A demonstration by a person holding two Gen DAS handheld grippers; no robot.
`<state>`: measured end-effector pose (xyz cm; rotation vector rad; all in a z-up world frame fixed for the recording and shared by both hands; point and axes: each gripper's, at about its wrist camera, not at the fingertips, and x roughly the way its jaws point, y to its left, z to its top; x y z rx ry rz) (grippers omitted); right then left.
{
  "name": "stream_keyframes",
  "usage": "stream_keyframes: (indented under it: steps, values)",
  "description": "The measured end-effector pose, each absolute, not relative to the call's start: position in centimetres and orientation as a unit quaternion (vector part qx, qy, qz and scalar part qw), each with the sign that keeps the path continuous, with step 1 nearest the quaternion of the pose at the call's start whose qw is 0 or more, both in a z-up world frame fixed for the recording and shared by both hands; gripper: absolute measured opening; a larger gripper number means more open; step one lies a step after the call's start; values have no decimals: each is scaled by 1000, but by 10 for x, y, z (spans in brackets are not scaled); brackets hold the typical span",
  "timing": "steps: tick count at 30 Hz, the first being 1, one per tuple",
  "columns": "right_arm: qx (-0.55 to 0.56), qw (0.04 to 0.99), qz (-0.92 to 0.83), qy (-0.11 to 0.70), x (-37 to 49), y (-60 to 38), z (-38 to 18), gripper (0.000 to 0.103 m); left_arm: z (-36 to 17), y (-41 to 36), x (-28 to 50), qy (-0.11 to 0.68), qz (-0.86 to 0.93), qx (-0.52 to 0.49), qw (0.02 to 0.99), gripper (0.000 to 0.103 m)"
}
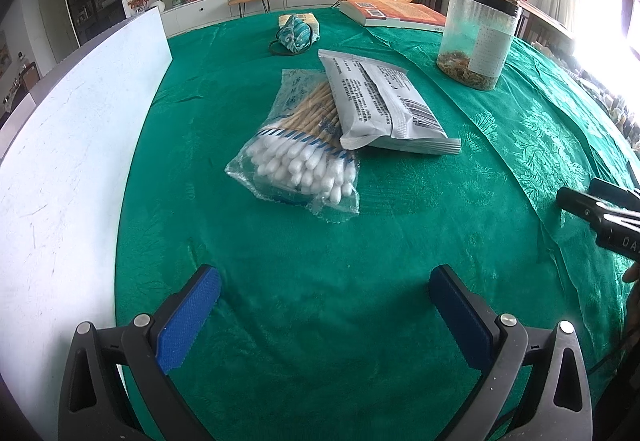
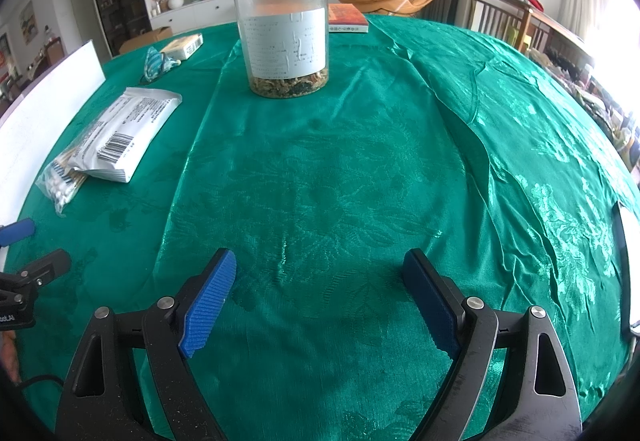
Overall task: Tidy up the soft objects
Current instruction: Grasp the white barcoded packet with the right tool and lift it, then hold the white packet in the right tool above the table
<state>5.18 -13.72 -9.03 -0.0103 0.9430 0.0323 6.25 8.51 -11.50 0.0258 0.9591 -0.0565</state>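
A green tablecloth [image 1: 304,281] covers the whole table, with one white board [image 1: 80,145] standing along its left edge. On the cloth I count one clear jar [image 2: 285,33] with a black lid and some dried material at the bottom, one book [image 1: 394,11] at the far side, one white flat packet [image 1: 382,101], one bag of cotton swabs [image 1: 298,149], one small teal fabric pouch [image 1: 295,34] and, behind it, what is probably one tissue pack, though the view is too small to be sure. The packet lies across the far end of the swab bag, touching it. The left gripper [image 1: 325,293] hovers before these two with its jaws wide apart and empty; the right gripper [image 2: 319,283] is also wide apart and empty, over bare cloth in front of the jar. A risk I see: pulling the swab bag could drag the packet along, because they overlap, and the thin plastic may slip from the pads or pinch the cloth together with it.
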Motion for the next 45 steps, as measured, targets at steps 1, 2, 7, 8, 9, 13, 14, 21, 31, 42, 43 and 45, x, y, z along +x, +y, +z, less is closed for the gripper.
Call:
stream_keyframes:
  steps: [1, 2, 7, 8, 9, 13, 14, 21, 31, 42, 43, 45]
  values:
    - [-2, 886, 17, 463, 55, -137, -89, 89, -115, 87, 61, 460, -28, 11, 888, 103]
    - [11, 880, 26, 475, 61, -135, -86, 88, -116, 88, 60, 459, -29, 11, 888, 103]
    - [101, 862, 146, 475, 106, -93, -51, 88, -116, 87, 60, 458, -27, 10, 888, 103]
    - [106, 857, 161, 478, 119, -80, -47, 88, -116, 87, 60, 458, -27, 10, 888, 103]
    - [108, 851, 171, 484, 133, -66, -46, 88, -116, 87, 60, 458, -27, 9, 888, 103]
    - [85, 814, 182, 545, 175, -14, -71, 87, -116, 88, 60, 458, -27, 9, 888, 103]
    - [79, 804, 189, 558, 177, -3, -79, 87, -116, 87, 60, 458, -27, 9, 888, 103]
    - [9, 828, 188, 528, 157, 10, -83, 75, -116, 88, 61, 458, -27, 10, 888, 103]
    - [-30, 844, 138, 518, 67, -87, -79, 74, -116, 88, 61, 458, -26, 10, 888, 103]
    - [19, 886, -43, 462, 69, -202, -86, 88, -116, 88, 61, 458, -25, 10, 888, 103]
    - [14, 885, -43, 463, 71, -200, -86, 88, -116, 88, 61, 458, -25, 10, 888, 103]
    - [21, 885, -39, 463, 72, -200, -86, 91, -115, 88, 61, 458, -25, 10, 888, 103]
